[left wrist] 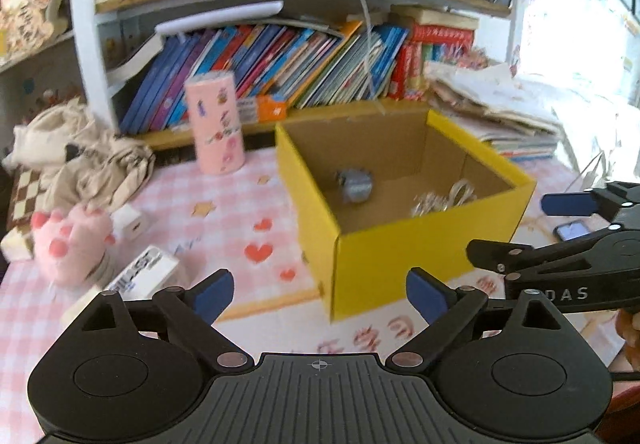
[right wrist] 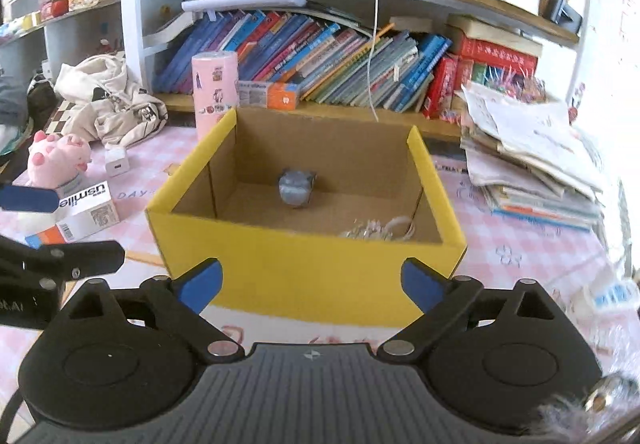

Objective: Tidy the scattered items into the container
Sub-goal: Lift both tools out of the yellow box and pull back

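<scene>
Though near, box (right wrist: 304, 276) beyond fingers (right wrist: 200, 286)

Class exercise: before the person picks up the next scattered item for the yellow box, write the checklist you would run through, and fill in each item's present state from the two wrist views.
1. Left claw open and empty: ok.
2. Right claw open and empty: ok.
3. Yellow box upright, top open: ok.
4. Room left in the box beside the grey item and white cable: ok.
5. Scattered items still out, such as the usmile box and pink plush: not ok.
6. Plush light enough to lift: cannot tell.
</scene>
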Available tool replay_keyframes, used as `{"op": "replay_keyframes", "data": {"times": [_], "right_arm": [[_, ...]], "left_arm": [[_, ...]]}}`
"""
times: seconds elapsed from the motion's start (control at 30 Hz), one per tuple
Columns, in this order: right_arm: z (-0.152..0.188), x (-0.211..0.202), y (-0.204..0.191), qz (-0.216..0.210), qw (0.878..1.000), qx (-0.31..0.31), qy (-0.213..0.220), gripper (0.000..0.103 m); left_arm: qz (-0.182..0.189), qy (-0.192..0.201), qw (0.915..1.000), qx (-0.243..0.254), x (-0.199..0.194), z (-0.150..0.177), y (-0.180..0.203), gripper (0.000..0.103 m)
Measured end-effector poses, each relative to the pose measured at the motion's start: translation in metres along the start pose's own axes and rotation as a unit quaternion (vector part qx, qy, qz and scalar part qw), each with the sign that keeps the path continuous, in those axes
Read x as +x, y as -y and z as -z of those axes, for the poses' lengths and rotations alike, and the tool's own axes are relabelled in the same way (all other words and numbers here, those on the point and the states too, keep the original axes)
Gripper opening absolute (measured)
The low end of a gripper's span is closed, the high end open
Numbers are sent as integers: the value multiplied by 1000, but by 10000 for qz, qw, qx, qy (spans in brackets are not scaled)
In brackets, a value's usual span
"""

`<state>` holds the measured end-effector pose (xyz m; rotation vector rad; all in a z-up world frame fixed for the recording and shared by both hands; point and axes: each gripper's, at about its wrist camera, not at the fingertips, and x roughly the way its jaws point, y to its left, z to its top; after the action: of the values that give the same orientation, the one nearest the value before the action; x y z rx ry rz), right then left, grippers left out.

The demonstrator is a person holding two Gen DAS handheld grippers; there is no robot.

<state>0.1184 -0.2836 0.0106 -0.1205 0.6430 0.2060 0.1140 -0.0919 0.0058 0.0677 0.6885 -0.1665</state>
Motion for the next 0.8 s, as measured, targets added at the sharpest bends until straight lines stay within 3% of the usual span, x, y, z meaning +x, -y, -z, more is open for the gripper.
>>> {"op": "replay_keyframes", "data": {"times": [0.2,0.8], "right_arm": [[12,2,-20,1,9994,35,-342,99],[29,-3,-70,-180,9971,-80,-741,101]], "left_arm": [[-52,-206,9997,-84,-5,18,-15,95],[-113,-488,9984,-272,-26,50,-48,96]]}}
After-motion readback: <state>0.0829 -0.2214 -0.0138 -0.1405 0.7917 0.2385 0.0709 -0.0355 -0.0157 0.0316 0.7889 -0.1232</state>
